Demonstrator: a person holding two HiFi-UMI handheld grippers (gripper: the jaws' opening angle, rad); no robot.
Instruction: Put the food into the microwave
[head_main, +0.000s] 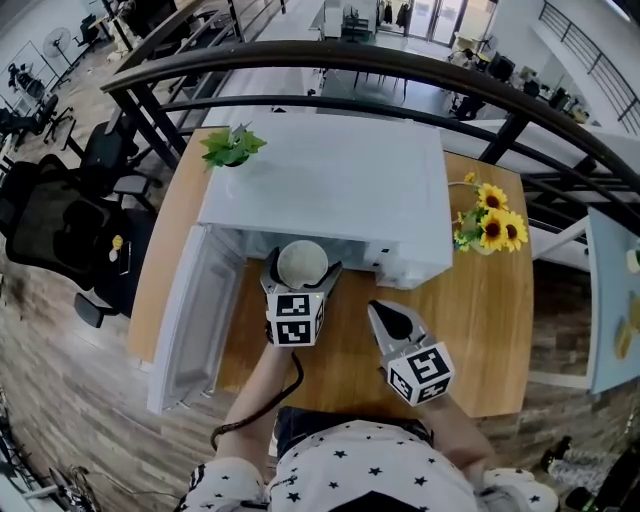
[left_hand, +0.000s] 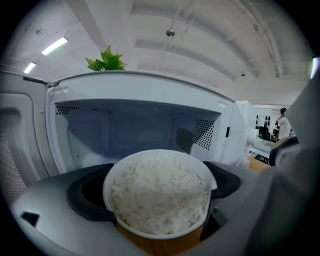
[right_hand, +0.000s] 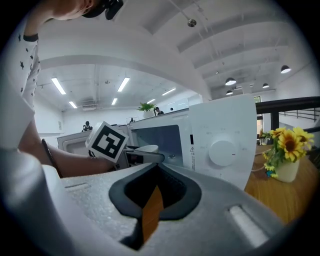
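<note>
Since the left gripper clamps the rice bowl by its thin, likely crushable sides, keep it level; the right gripper is closed, empty

Right tool seemingly closed, near microwave.

microwave white | rice bowl white | sunflowers yellow | table orange-brown | shirt star-patterned
</note>
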